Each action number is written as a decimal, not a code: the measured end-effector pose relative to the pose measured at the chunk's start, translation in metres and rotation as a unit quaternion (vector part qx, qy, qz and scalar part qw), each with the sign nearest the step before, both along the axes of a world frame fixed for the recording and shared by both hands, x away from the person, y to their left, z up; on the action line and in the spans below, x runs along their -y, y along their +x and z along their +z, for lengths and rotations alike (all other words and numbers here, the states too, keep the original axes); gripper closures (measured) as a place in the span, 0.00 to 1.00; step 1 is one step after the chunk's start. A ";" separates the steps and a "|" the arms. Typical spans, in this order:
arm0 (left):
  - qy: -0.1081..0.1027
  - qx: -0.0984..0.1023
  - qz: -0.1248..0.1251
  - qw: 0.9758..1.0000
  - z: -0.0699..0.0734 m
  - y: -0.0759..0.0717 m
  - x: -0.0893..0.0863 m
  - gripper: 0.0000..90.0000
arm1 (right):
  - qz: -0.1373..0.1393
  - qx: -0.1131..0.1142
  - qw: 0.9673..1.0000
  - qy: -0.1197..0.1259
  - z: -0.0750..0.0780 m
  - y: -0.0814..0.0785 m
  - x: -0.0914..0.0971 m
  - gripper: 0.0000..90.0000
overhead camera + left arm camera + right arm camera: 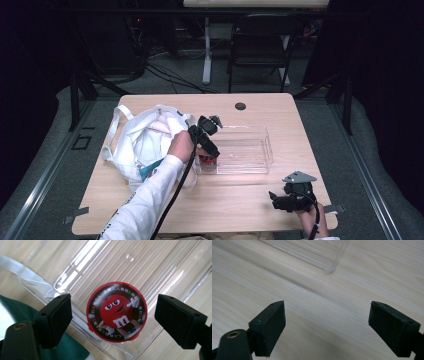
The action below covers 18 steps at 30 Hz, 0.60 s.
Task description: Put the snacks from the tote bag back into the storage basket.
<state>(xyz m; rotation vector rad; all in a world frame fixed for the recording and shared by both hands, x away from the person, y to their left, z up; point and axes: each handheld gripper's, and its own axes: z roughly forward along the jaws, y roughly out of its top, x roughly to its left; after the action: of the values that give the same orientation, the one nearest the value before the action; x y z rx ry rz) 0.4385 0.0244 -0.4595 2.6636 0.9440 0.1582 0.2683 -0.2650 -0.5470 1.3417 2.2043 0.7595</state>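
Red-rimmed and round, the candy tin [116, 312] lies flat on the floor of the clear bin [140, 267], its lid showing a red cartoon figure on a dark ring of small print. In the left gripper view it sits at the centre of the frame, between the two black jaws, and neither pad touches it: there is a clear gap on each side. The left gripper [113, 320] is open above the tin and holds nothing. In the high view the tin [207, 160] shows as a small red spot in the bin's near left corner, just under the left gripper [210, 150], which points down into the bin [250, 147] from the middle of the frame.

Left of the bin in the high view lies a white cloth bag [145, 137] with a green patch, its edge touching the bin's left end. The hand [180, 146] with its white sleeve reaches across the bag.

At the lower right of the high view, the right gripper [274, 199] rests on the wooden table [235, 205], well apart from the bin. Its own view shows the jaws spread wide with bare wood between them and a corner of the bin [329, 257] at the top.
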 end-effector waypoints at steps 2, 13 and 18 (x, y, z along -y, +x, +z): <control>-0.003 0.005 0.001 1.000 0.006 -0.001 -0.002 0.15 | 0.000 0.000 1.000 0.000 0.000 0.000 0.000 0.15; -0.018 0.032 0.006 0.999 0.035 -0.008 -0.027 0.08 | -0.001 0.003 1.000 -0.003 -0.001 0.000 0.000 0.15; -0.021 0.046 0.015 0.999 0.047 -0.013 -0.047 0.05 | -0.002 0.003 1.000 -0.003 -0.001 0.000 0.000 0.15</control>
<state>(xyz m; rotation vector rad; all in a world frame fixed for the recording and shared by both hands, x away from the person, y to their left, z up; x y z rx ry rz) 0.4256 0.0714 -0.4121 2.5806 0.9491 0.2621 0.2685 -0.2646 -0.5479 1.3377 2.1972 0.7541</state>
